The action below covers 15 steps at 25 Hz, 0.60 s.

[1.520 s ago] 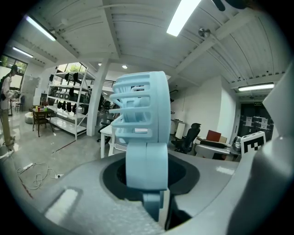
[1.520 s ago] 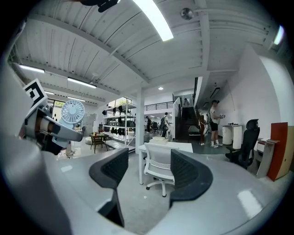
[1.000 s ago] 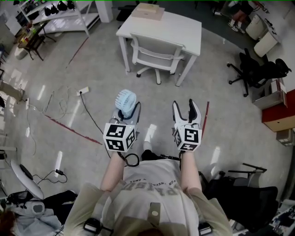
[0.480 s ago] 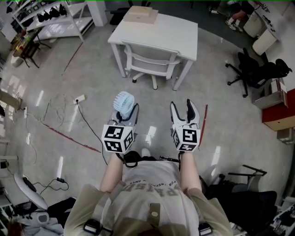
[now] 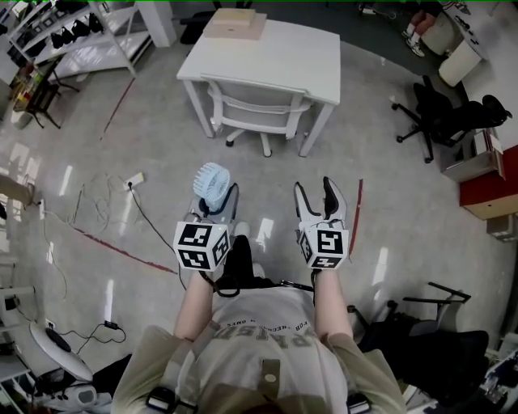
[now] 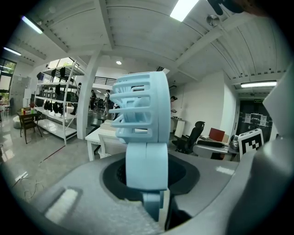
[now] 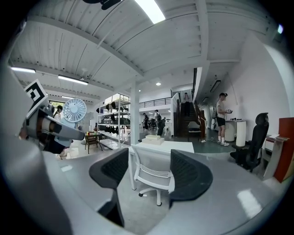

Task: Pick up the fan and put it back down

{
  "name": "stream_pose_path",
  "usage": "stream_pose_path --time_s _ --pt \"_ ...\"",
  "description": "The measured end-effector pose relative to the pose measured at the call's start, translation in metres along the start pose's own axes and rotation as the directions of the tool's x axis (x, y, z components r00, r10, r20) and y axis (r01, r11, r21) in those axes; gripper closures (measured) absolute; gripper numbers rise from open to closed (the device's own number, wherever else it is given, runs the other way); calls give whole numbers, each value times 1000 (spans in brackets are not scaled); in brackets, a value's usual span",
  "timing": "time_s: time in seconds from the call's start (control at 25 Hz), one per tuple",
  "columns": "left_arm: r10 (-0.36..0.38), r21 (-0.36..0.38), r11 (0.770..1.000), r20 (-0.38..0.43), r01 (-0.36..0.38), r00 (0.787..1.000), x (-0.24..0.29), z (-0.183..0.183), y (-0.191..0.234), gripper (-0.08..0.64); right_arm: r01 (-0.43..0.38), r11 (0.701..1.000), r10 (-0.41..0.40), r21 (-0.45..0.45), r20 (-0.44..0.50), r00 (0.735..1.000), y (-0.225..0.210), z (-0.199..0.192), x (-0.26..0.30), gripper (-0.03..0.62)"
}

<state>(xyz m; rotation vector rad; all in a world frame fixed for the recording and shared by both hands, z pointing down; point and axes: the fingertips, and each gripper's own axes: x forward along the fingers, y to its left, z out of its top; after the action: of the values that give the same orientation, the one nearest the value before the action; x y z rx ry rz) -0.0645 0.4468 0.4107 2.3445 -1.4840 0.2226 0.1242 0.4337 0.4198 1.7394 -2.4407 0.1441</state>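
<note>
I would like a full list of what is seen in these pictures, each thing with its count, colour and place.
fan: one, light blue, held upright in front of the person, to the left
table: one, white, on the floor ahead
flat box: one, beige, on the table's far left corner
chair: one, white, at the table's near side
shelf rack: one, white, far left
power strip: one, white, on the floor at the left, with cables
office chairs: two as far as I can tell, black, far right
left gripper: one, grey, shut on the fan
right gripper: one, grey, open and empty
</note>
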Motion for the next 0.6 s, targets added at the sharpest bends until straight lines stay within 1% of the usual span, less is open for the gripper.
stream_pose_path --time_s 0.2,0.36,0.6 --pt "-14 0 1000 -19 14 1000 35 9 18 459 12 1000 -11 7 -13 1000 -12 0 32 328" --pt "-25 2 1000 -24 25 999 66 22 43 459 29 1000 -29 9 -8 1000 -18 7 68 328" --pt "-60 11 998 -17 60 998 115 52 67 459 53 999 -54 3 3 999 -32 26 118 328"
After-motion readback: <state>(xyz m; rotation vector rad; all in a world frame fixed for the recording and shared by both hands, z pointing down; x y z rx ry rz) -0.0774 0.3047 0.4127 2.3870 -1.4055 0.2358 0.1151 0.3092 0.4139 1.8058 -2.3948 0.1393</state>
